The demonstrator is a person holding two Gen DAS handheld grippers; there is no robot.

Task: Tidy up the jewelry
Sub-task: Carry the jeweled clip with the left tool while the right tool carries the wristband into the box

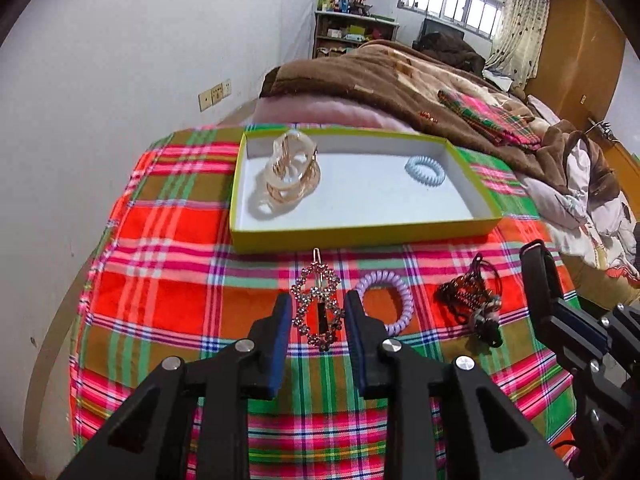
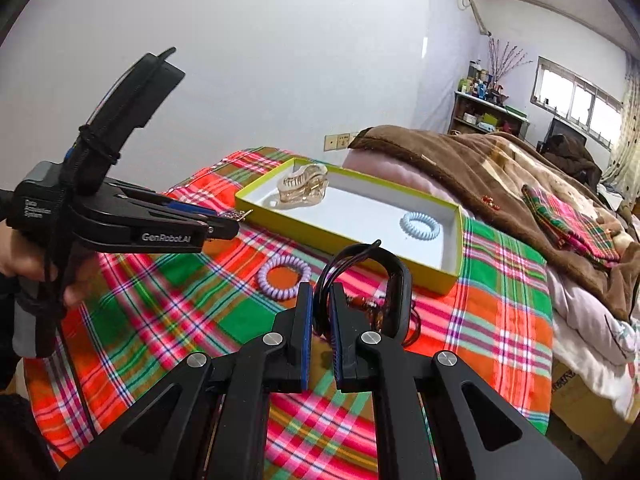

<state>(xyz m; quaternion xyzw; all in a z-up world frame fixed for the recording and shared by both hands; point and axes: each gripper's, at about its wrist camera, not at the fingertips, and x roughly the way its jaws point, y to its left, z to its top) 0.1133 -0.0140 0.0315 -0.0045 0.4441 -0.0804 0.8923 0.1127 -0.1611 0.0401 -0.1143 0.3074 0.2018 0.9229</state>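
Note:
A yellow-edged white tray [image 1: 352, 236] [image 2: 448, 276] holds a clear and gold hair claw [image 1: 290, 170] [image 2: 304, 186] and a pale blue coil hair tie [image 1: 425, 170] [image 2: 420, 225]. My left gripper [image 1: 318, 312] is shut on a rhinestone hair clip [image 1: 318, 304], whose tip shows in the right wrist view [image 2: 236, 214], above the plaid cloth. A purple coil tie [image 1: 384, 300] [image 2: 284, 272] lies beside it. My right gripper [image 2: 320, 300] is nearly closed around a black hair tie loop [image 2: 360, 256] of a dark beaded bundle [image 1: 472, 300].
The plaid cloth [image 1: 168, 264] [image 2: 508, 320] covers the bed end. A brown blanket [image 1: 400, 76] and a folded plaid cloth [image 1: 492, 116] lie behind the tray. The white wall [image 1: 100, 100] is at the left. The right gripper's body [image 1: 560, 320] stands at the right.

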